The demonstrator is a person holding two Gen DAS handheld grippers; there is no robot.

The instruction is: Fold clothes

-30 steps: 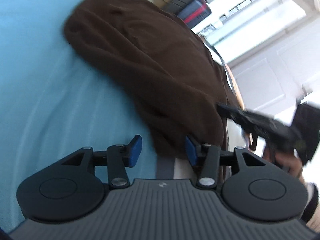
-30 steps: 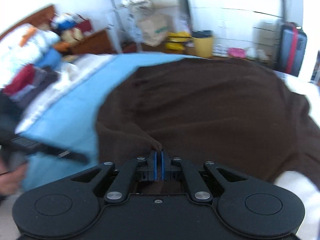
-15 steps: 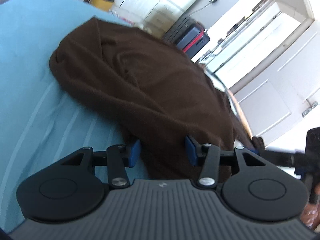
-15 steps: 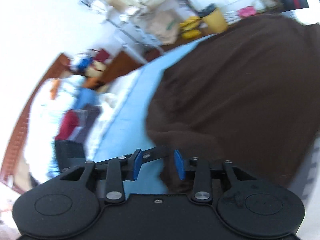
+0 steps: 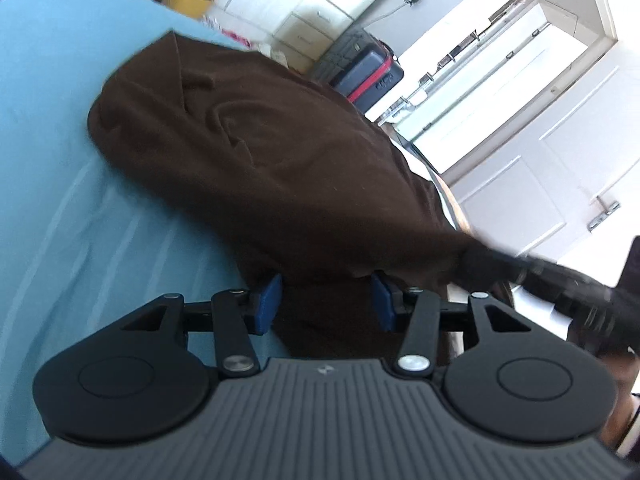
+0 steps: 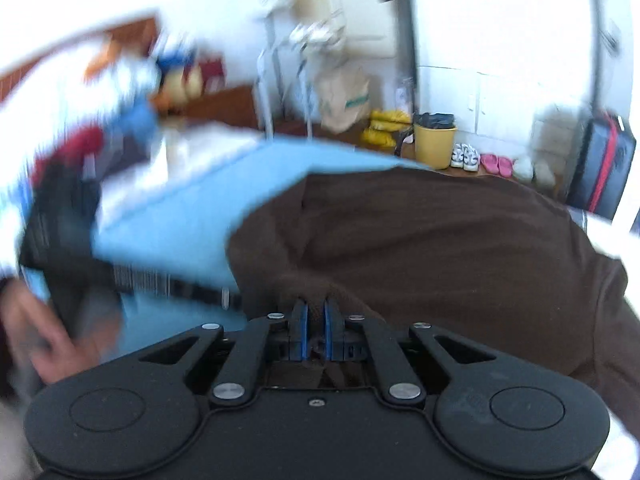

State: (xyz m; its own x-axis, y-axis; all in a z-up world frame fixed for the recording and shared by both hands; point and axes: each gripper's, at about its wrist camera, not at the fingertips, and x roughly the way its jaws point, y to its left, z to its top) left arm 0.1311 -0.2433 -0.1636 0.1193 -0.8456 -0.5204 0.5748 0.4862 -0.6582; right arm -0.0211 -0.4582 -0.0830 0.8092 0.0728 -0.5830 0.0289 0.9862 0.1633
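Right hand-held gripper [image 6: 316, 330] pinched tight on a bunched edge of the brown garment [image 6: 440, 248], low over the bed [image 6: 192, 224]. Left hand-held gripper [image 5: 326, 300] spread wide, straddling the near hem, gripping nothing. Garment [image 5: 260, 152] spread rumpled across the blue sheet, one flap doubled over at the far end. Partly folded at most; squaring and further folds seemingly left.

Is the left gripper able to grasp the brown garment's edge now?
Probably yes: the left gripper is open, the brown garment already lies between its fingers, and nothing blocks it.
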